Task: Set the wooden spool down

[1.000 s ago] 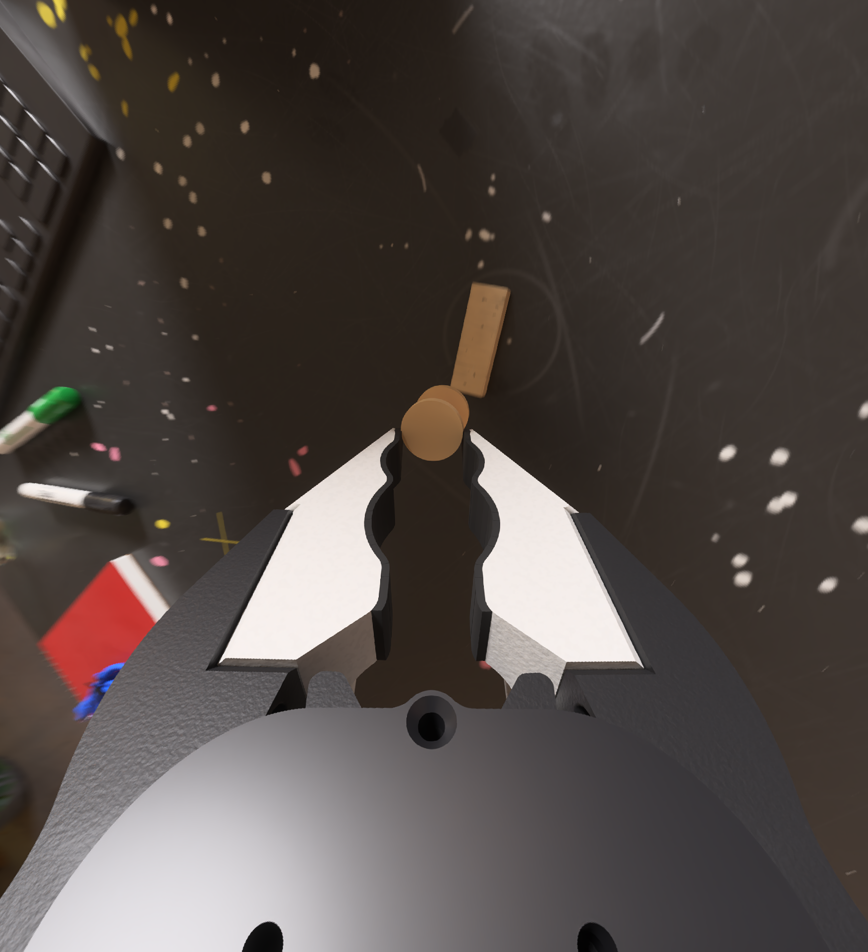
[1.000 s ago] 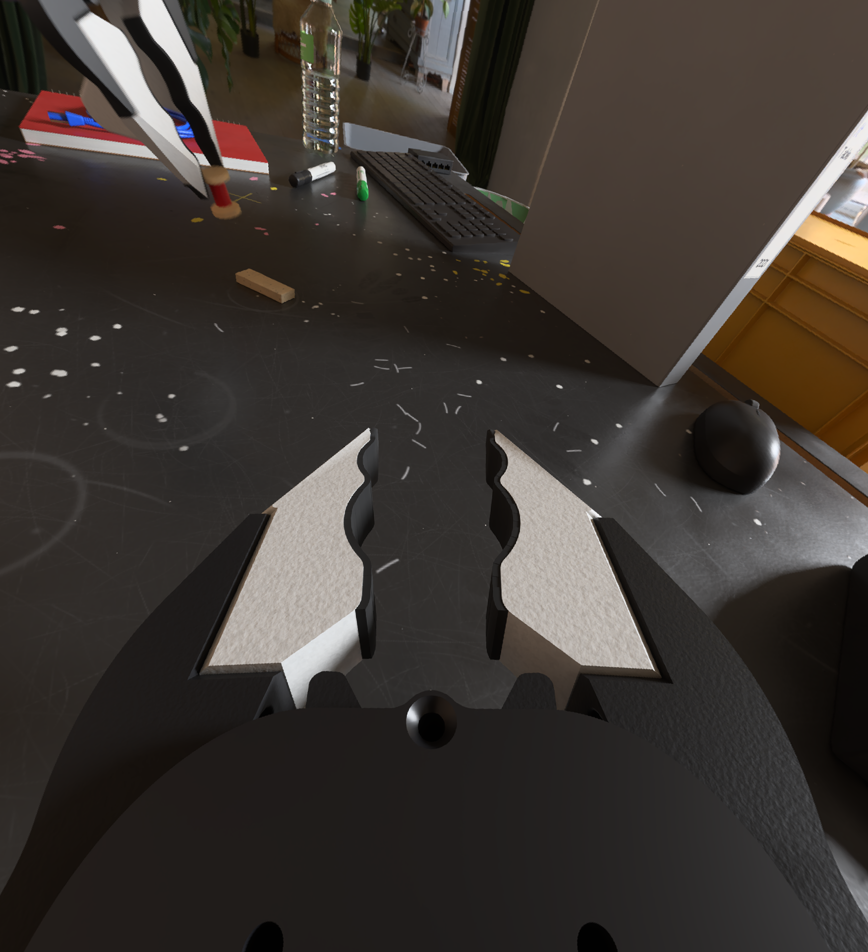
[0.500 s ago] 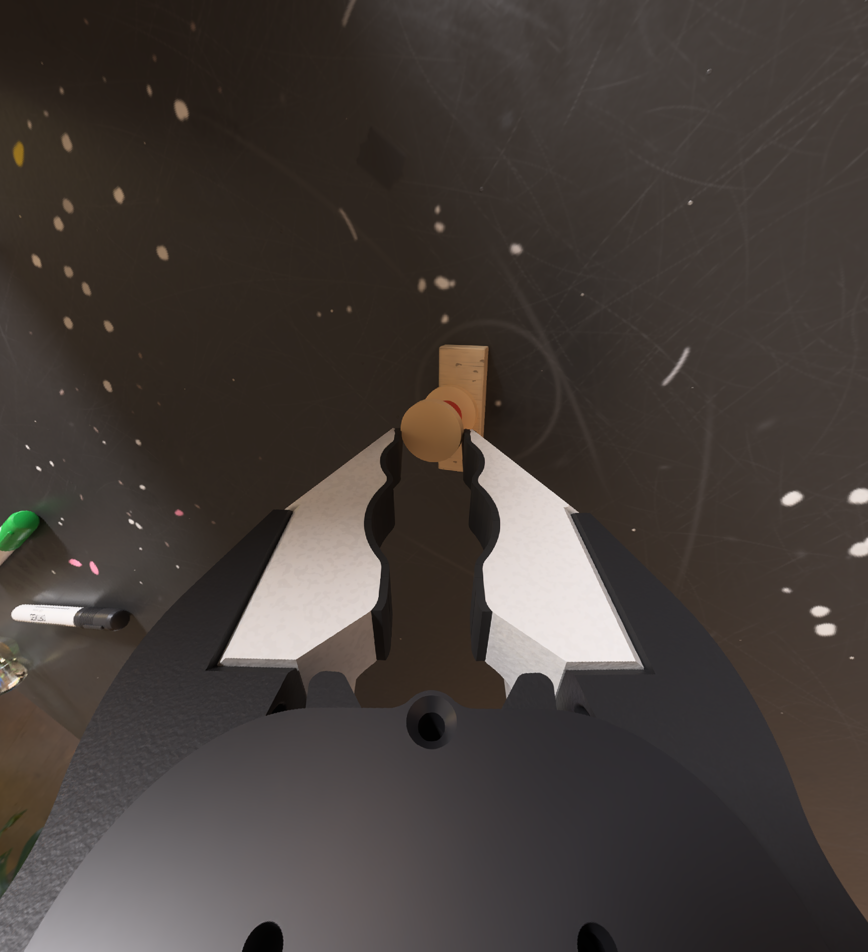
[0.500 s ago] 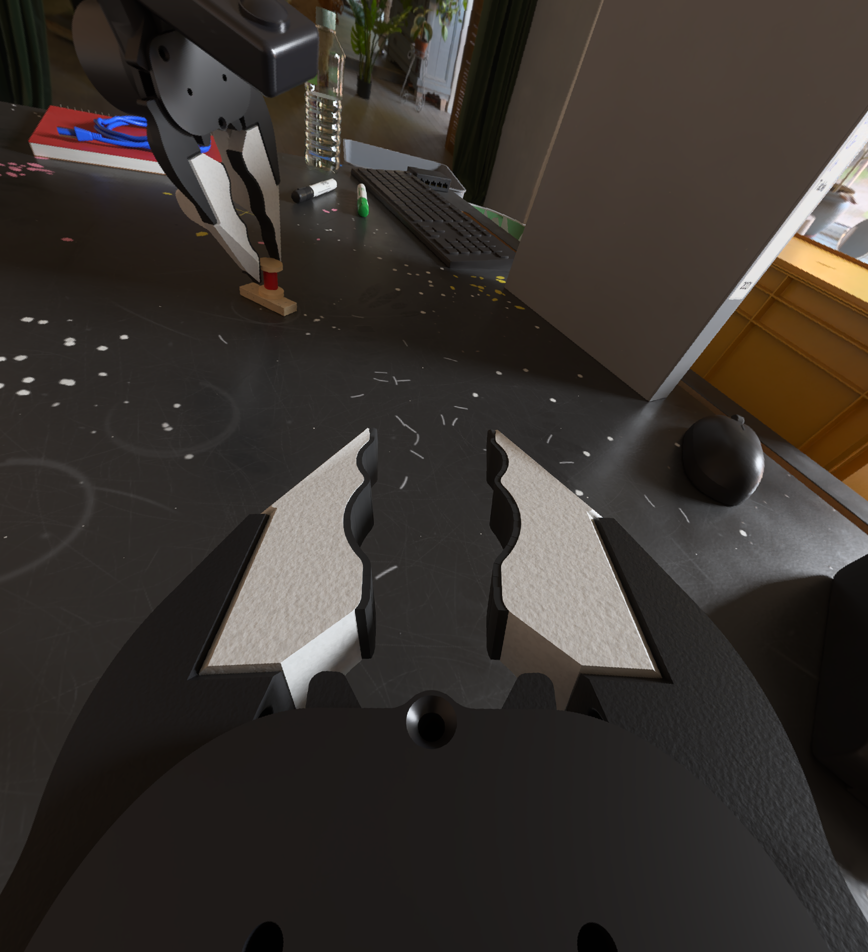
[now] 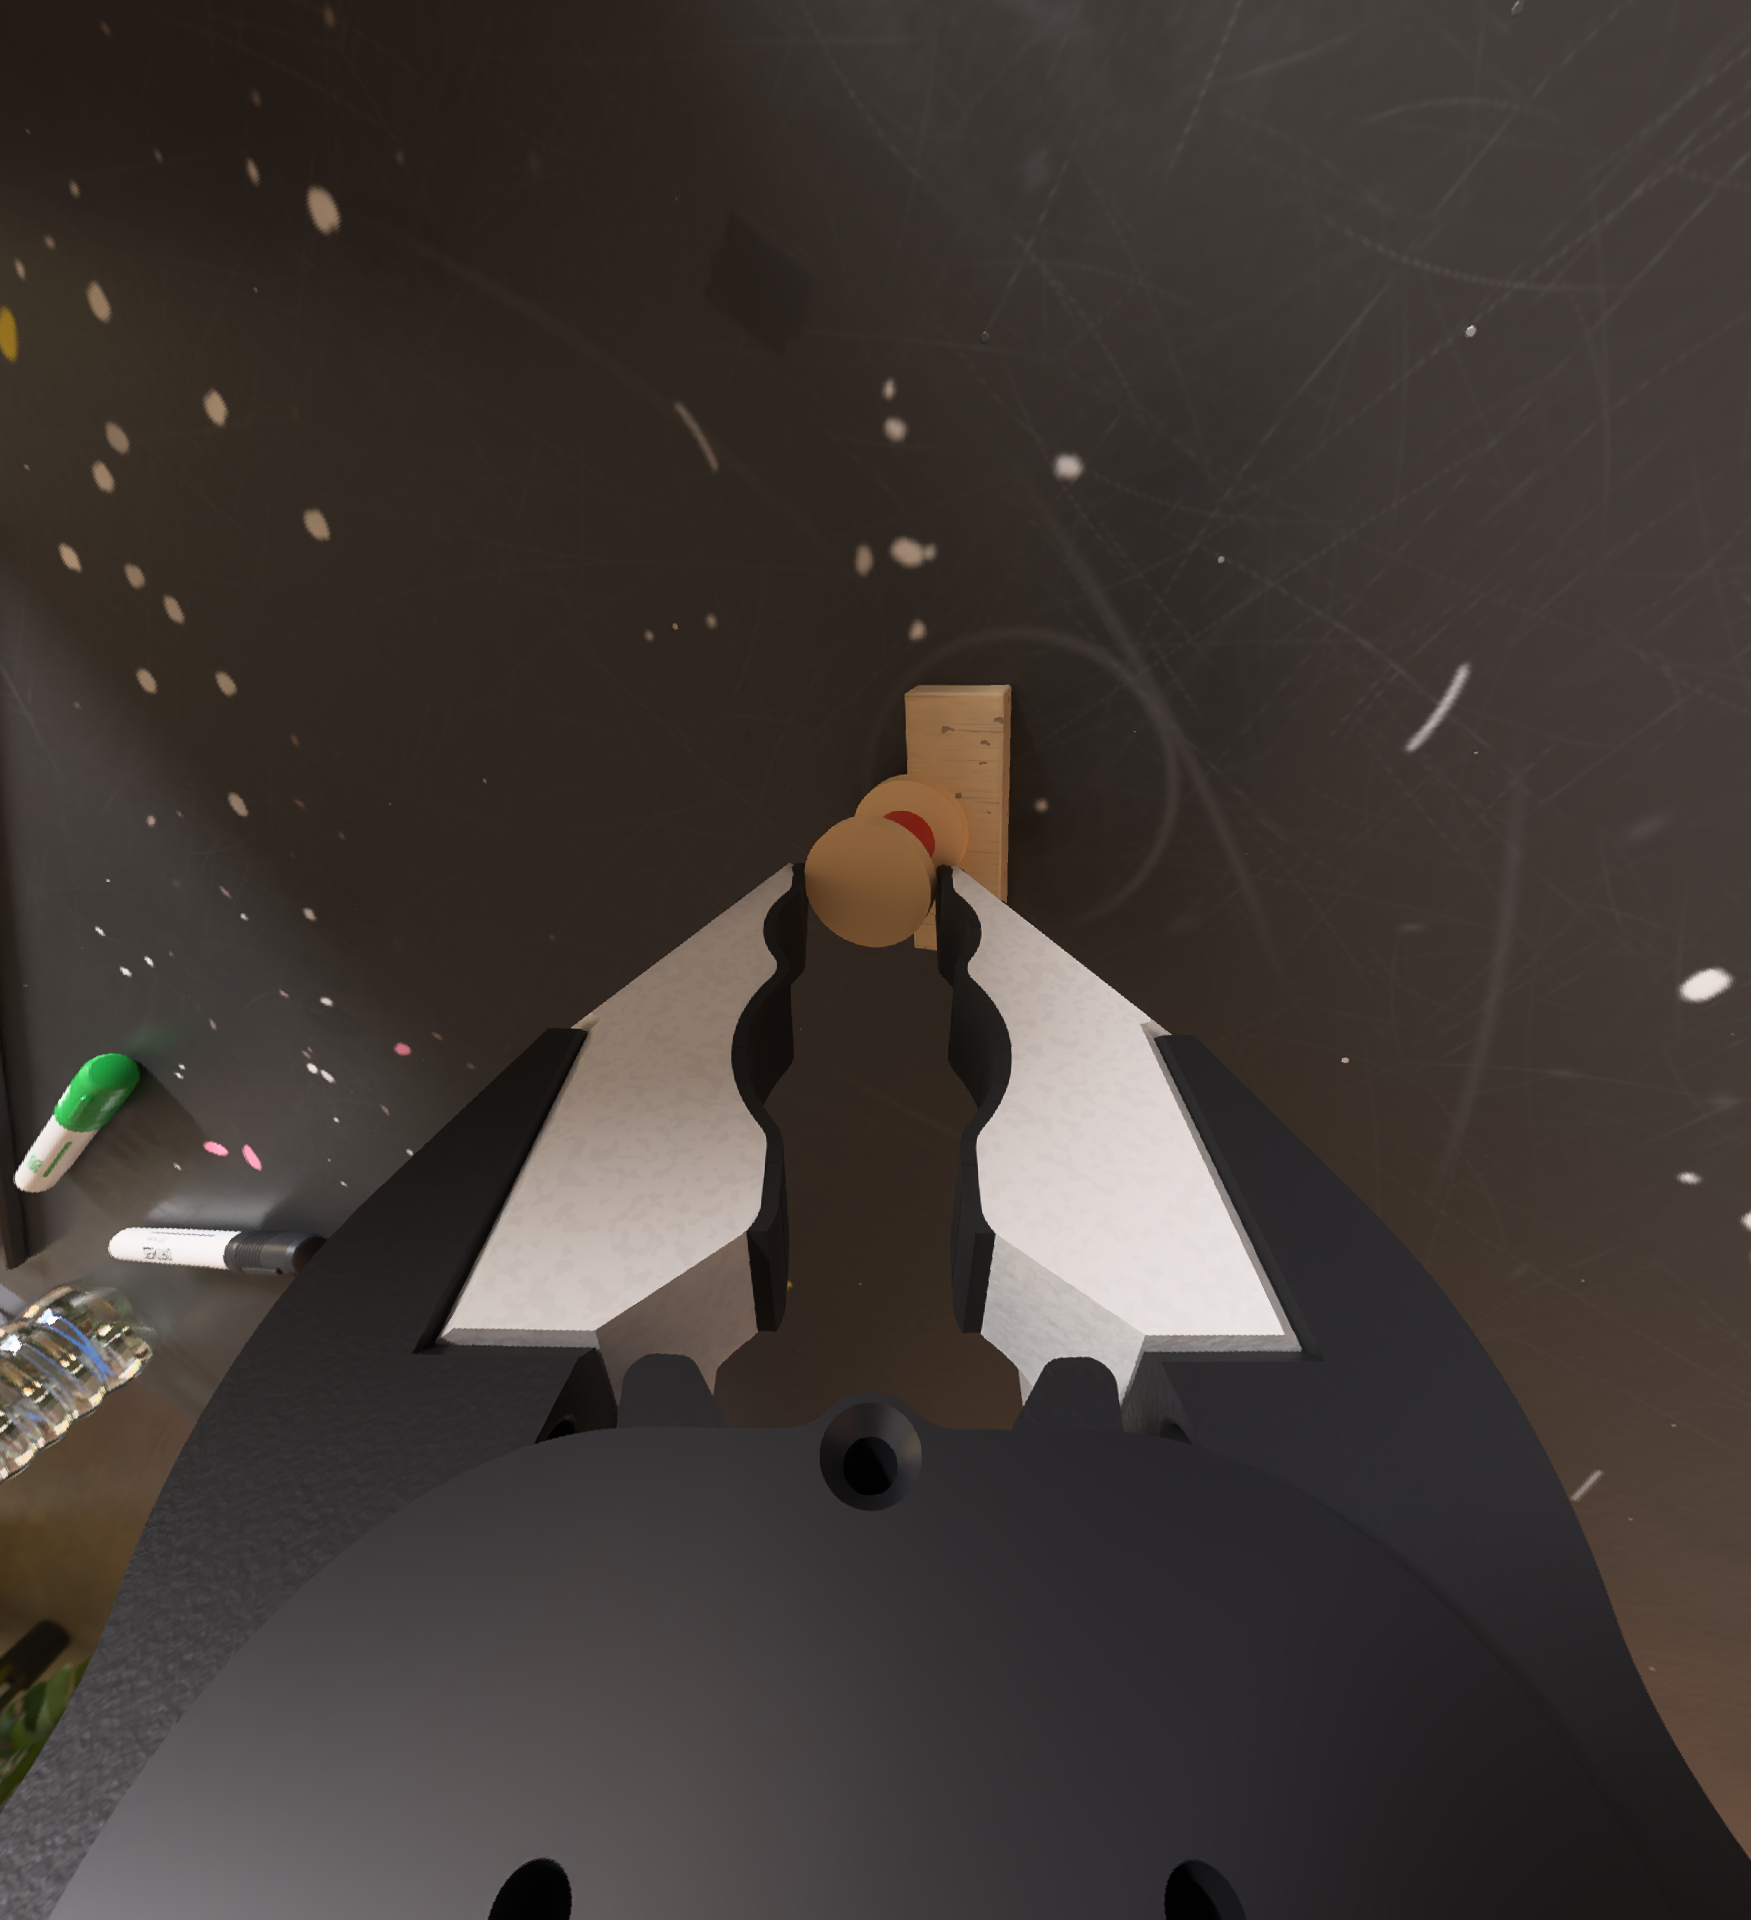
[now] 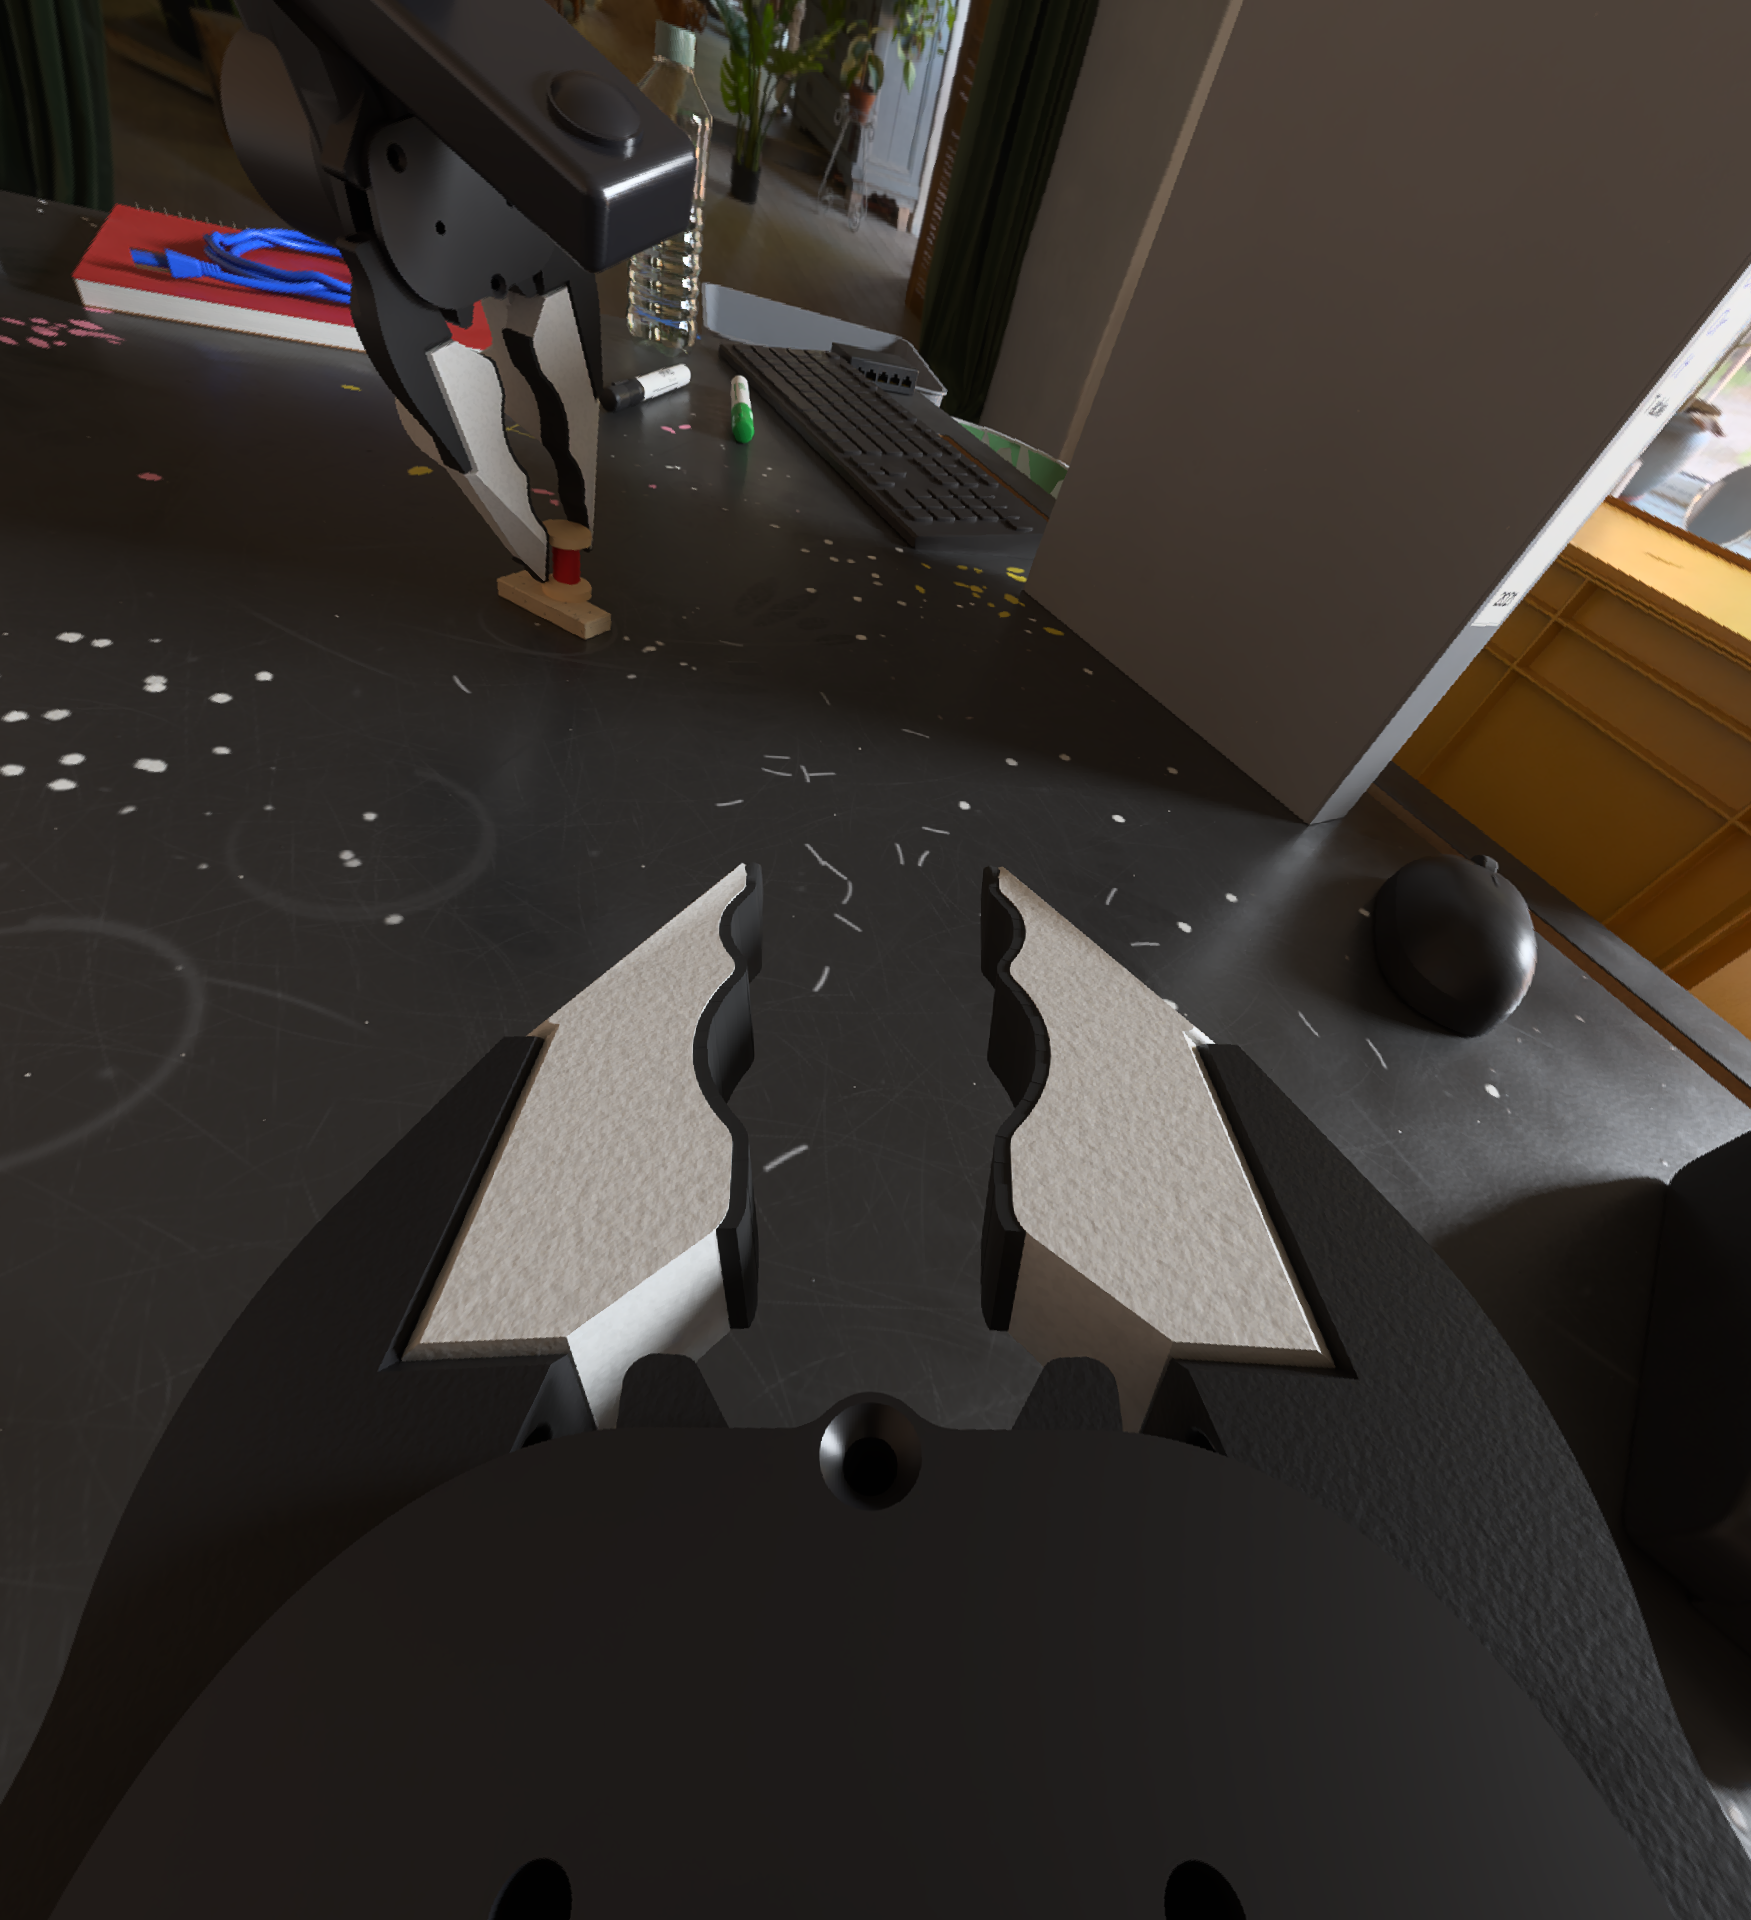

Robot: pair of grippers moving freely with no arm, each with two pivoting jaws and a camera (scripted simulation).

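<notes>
The wooden spool (image 5: 869,883) has red thread on it, and its tan top disc faces the left wrist camera. My left gripper (image 5: 871,894) is shut on it at the fingertips. In the right wrist view the spool (image 6: 567,561) stands upright, with its lower flange on a small pale wooden block (image 6: 554,608). The left gripper (image 6: 559,535) comes down on it from above. The block also shows beyond the spool in the left wrist view (image 5: 964,758). My right gripper (image 6: 871,894) is open and empty, low over the dark table (image 6: 435,987), well in front of the block.
Behind the block lie a black keyboard (image 6: 881,447), a green marker (image 6: 741,410), a black-capped marker (image 6: 647,387), a clear bottle (image 6: 668,281) and a red book with a blue cable (image 6: 185,291). A grey panel (image 6: 1370,364) and a black rounded object (image 6: 1453,945) are at the right.
My left gripper carried the spool from near the red book over to the wooden block and lowered it until it sits on the block. The right gripper stayed open and barely moved.
</notes>
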